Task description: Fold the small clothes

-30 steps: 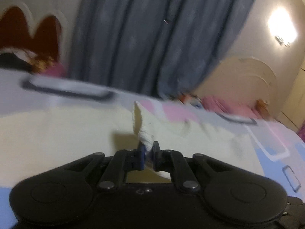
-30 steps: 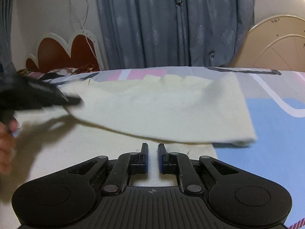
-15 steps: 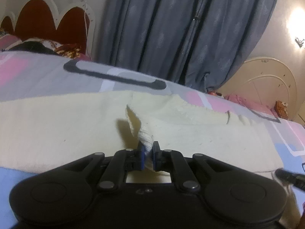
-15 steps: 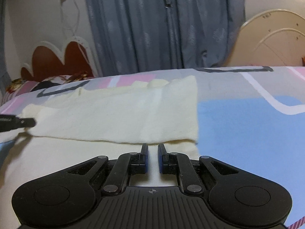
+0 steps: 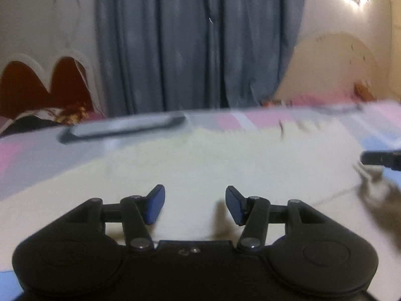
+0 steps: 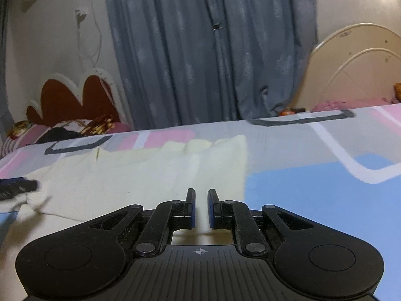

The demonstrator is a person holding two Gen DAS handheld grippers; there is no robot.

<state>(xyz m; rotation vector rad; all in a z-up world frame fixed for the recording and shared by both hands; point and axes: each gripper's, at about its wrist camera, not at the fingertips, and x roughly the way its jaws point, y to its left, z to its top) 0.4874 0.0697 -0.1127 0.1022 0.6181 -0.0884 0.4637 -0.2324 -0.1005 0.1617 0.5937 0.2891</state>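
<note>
A cream cloth (image 5: pixel 225 160) lies folded flat on the patterned bed sheet (image 5: pixel 37 155). It also shows in the right wrist view (image 6: pixel 140 175). My left gripper (image 5: pixel 195 204) is open and empty just above the cloth. My right gripper (image 6: pixel 201 207) hovers over the cloth's right part with its jaws a narrow gap apart and nothing between them. The right gripper's tip shows at the right edge of the left wrist view (image 5: pixel 381 158). The left gripper's tip shows at the left edge of the right wrist view (image 6: pixel 17 186).
A red and white headboard (image 6: pixel 72 100) and pillows (image 6: pixel 65 130) stand at the far left. Blue curtains (image 6: pixel 200 50) hang behind the bed. A cream bed frame (image 6: pixel 356 67) stands at the far right. The blue sheet (image 6: pixel 325 200) lies right of the cloth.
My left gripper has opened and let go of the cloth corner it pinched. The cloth now lies flat, folded over. The right gripper has stayed nearly shut and empty.
</note>
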